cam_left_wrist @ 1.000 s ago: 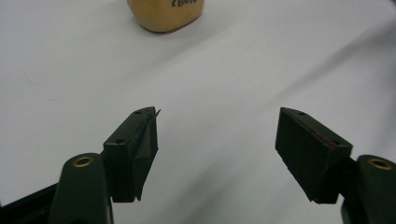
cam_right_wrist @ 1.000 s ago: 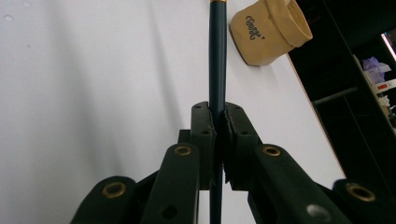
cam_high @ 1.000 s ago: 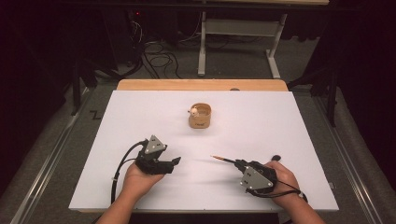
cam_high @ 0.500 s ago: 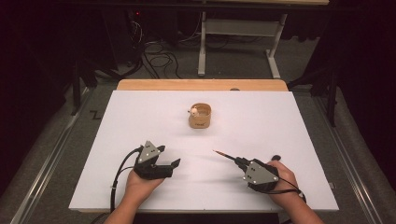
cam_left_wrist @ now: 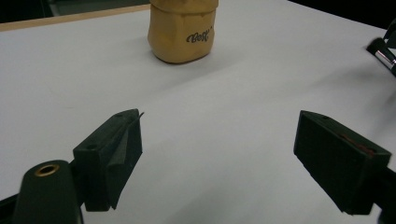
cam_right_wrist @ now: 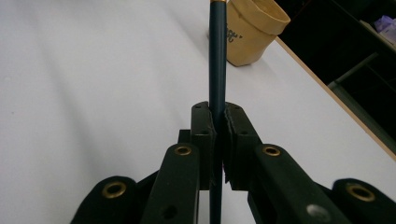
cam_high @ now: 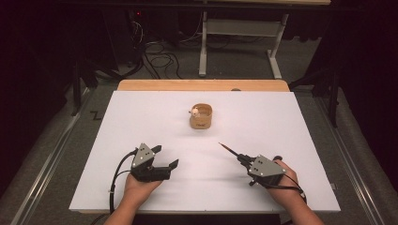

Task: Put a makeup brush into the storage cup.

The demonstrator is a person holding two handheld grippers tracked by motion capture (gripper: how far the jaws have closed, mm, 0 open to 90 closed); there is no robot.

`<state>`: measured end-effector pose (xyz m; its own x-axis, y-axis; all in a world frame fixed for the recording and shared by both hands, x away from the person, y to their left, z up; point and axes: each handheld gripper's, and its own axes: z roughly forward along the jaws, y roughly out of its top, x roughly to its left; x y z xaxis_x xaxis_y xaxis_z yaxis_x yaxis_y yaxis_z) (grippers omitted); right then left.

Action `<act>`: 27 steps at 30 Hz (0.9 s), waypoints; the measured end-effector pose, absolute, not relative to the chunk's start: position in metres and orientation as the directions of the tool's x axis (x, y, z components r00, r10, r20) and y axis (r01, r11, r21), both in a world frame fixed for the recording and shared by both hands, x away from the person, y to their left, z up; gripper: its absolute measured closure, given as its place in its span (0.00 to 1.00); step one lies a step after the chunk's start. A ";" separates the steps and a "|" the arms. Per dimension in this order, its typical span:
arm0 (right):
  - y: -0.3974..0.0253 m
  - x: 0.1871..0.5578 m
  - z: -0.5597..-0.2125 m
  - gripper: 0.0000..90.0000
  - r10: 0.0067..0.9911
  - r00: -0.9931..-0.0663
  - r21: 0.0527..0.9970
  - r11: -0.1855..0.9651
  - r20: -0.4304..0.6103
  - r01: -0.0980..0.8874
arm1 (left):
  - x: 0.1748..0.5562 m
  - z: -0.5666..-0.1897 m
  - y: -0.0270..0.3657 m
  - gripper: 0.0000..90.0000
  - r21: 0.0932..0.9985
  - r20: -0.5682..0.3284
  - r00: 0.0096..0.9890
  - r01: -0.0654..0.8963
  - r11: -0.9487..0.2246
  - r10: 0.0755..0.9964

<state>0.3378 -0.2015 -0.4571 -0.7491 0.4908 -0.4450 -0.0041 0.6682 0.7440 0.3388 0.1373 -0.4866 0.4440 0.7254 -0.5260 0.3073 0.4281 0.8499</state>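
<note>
A: Where is the thing you are working with?

B: Your right gripper [cam_high: 240,157] has the pencil [cam_high: 228,149] clamped between its jaws. In the right gripper view the two black jaws are pressed tight on the dark blue shaft [cam_right_wrist: 217,60], which runs straight up out of them. From the high view the pencil's tip points away from you and toward the left, slanting in the direction of the paper cup [cam_high: 201,116].

A: And the cup?

B: It stands upright on the white table [cam_high: 291,122], near the middle of the far half, closer to the far edge than to you. It is tan, with dark lettering on its side [cam_left_wrist: 182,29]. Something small and pale sits at its rim in the high view; you cannot tell what it is.

A: What about your other hand?

B: Your left gripper [cam_high: 165,156] rests near the near edge, on the left half of the table. Its jaws stand wide apart with nothing between them; in the left gripper view only bare white table shows in the gap, and the cup lies straight ahead, well apart from it.

A: How do the two grippers sit relative to each other?

B: They are side by side along the near edge, well apart. Your right hand [cam_high: 281,183] sits toward the near right corner, and your left hand [cam_high: 136,190] is just inside the near edge.
</note>
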 end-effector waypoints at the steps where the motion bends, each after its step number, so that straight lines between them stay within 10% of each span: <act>1: -0.203 0.338 -0.456 0.95 0.495 -0.751 0.751 0.661 -0.436 -0.001 | 0.339 -0.487 0.137 0.17 0.850 -0.526 0.444 0.307 0.428 0.725; 27: -0.221 0.347 -0.450 0.95 0.605 -0.769 0.891 0.441 -0.205 0.109 | 0.339 -0.484 0.141 0.15 0.848 -0.531 0.432 0.270 0.457 0.729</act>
<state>0.3467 -0.2209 -0.4503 -0.7693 0.6050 -0.2053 0.1094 0.4414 0.8906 0.3385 0.1415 -0.4843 0.4317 0.7295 -0.5306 0.2697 0.4569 0.8476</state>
